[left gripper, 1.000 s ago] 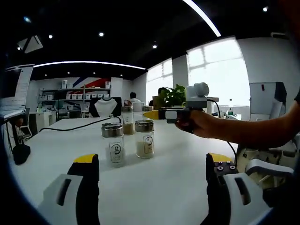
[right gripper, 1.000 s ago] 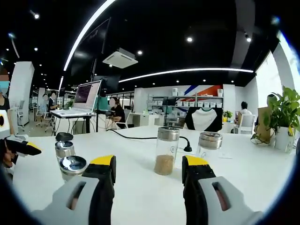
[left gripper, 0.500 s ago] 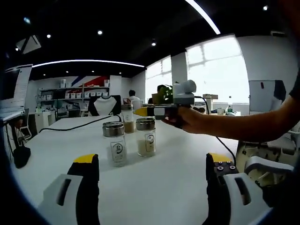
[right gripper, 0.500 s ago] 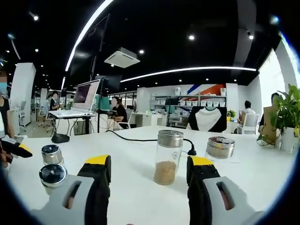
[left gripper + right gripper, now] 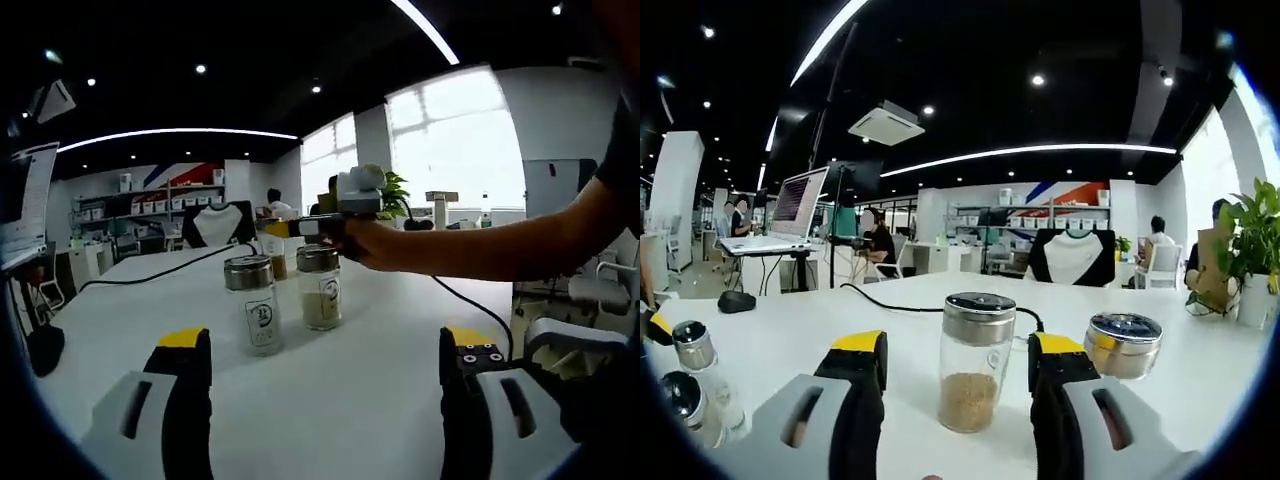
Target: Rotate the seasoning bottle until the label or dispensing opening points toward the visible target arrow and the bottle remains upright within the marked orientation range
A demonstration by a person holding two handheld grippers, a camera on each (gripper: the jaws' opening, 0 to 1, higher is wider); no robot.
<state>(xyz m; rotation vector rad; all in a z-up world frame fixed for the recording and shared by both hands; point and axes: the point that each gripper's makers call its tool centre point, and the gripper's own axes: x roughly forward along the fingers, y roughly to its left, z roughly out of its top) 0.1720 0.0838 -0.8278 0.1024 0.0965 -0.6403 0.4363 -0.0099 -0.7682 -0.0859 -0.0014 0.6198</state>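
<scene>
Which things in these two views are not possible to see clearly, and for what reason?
- Target arrow and orientation marks: I cannot find any on the white table in the left gripper view.
- Label print on the nearest bottle, left gripper view: too small to read.
- Bottle between the right gripper jaws, the brown-seasoning bottle: its lid holes are hidden by the side-on angle.
- Lidded jar, right gripper view: its body is hidden behind the jaw.

White table (image 5: 770, 340), black cable (image 5: 895, 303), potted plant (image 5: 1250, 250), laptop (image 5: 780, 215), black mouse (image 5: 737, 301)
</scene>
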